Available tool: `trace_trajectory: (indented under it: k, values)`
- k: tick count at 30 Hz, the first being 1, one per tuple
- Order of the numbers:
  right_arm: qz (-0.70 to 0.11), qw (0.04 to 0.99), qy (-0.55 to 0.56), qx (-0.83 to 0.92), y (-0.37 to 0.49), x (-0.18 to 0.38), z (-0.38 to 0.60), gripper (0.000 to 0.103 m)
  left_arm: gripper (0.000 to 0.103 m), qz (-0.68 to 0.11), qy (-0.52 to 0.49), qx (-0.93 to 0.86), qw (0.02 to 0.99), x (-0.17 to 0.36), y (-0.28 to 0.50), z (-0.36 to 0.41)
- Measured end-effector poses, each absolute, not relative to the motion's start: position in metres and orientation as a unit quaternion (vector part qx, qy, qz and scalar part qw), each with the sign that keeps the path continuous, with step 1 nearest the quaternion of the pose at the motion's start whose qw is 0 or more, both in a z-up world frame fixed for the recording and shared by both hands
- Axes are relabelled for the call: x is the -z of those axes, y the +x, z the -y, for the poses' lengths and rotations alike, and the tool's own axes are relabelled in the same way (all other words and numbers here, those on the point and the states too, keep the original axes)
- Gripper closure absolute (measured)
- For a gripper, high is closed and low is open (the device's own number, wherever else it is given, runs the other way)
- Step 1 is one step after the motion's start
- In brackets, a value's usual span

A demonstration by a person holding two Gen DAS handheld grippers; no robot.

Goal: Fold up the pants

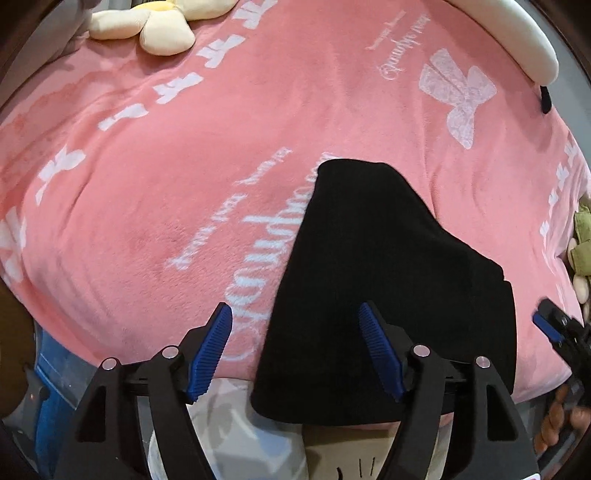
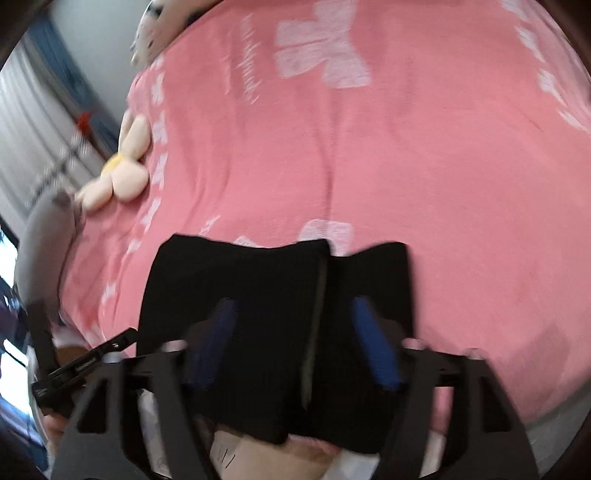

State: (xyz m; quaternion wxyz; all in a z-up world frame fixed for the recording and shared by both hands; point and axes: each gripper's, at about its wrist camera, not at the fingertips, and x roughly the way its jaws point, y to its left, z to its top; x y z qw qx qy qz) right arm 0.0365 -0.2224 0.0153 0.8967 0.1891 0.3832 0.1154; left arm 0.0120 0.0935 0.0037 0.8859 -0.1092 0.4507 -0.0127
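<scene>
Lying lengthwise away from both released tongs, the folded black knit pants (image 1: 388,280) sat lower centre on the pink fleece blanket (image 1: 184,166); the left gripper (image 1: 295,347) and right gripper (image 2: 295,343) gaped empty above their near edge, neither clearly nearer.

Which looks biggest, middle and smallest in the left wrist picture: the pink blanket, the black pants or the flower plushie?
1. pink blanket, fills most of the view.
2. black pants, though they lie close to the camera.
3. flower plushie, far off and partly cut off.

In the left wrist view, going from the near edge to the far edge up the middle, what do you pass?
Left gripper, open → folded black pants → pink blanket → cream flower plush at the far edge.
</scene>
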Motion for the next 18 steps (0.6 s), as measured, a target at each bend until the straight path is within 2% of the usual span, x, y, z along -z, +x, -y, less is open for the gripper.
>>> trace_trajectory:
  k: [2, 6, 7, 8, 9, 10, 11, 13, 16, 18]
  values:
    - [-0.402, 0.891, 0.182, -0.112, 0.053, -0.001, 0.215, 0.022, 0.028, -0.449, -0.090, 0.018, 0.889, -0.007, 0.012, -0.085]
    - [-0.427, 0.879, 0.190, -0.095, 0.067, 0.039, 0.203, 0.020, 0.025, -0.452, -0.047, 0.018, 0.891, -0.004, 0.012, -0.080]
    - [-0.412, 0.889, 0.182, -0.087, 0.064, 0.039, 0.198, 0.031, 0.025, -0.454, -0.040, 0.019, 0.890, -0.003, 0.012, -0.080]
    - [-0.409, 0.890, 0.178, -0.090, 0.064, 0.039, 0.195, 0.053, 0.025, -0.457, -0.030, 0.019, 0.889, -0.002, 0.012, -0.078]
    - [-0.409, 0.886, 0.191, -0.102, 0.065, 0.038, 0.192, 0.062, 0.024, -0.460, -0.023, 0.019, 0.888, -0.001, 0.011, -0.078]
    - [-0.409, 0.885, 0.200, -0.100, 0.066, 0.034, 0.190, 0.082, 0.024, -0.463, -0.014, 0.017, 0.886, 0.002, 0.012, -0.077]
    - [-0.404, 0.885, 0.204, -0.105, 0.066, 0.025, 0.188, 0.088, 0.024, -0.465, -0.010, 0.017, 0.885, 0.003, 0.012, -0.077]
    - [-0.381, 0.890, 0.212, -0.132, 0.059, -0.001, 0.187, 0.091, 0.024, -0.468, -0.006, 0.019, 0.884, 0.005, 0.011, -0.077]
    - [-0.313, 0.923, 0.158, -0.160, 0.036, -0.068, 0.166, 0.092, 0.023, -0.471, -0.003, 0.025, 0.882, 0.005, 0.010, -0.077]
    - [-0.282, 0.938, 0.124, -0.157, 0.025, -0.093, 0.160, 0.093, 0.022, -0.473, -0.002, 0.027, 0.881, 0.006, 0.009, -0.076]
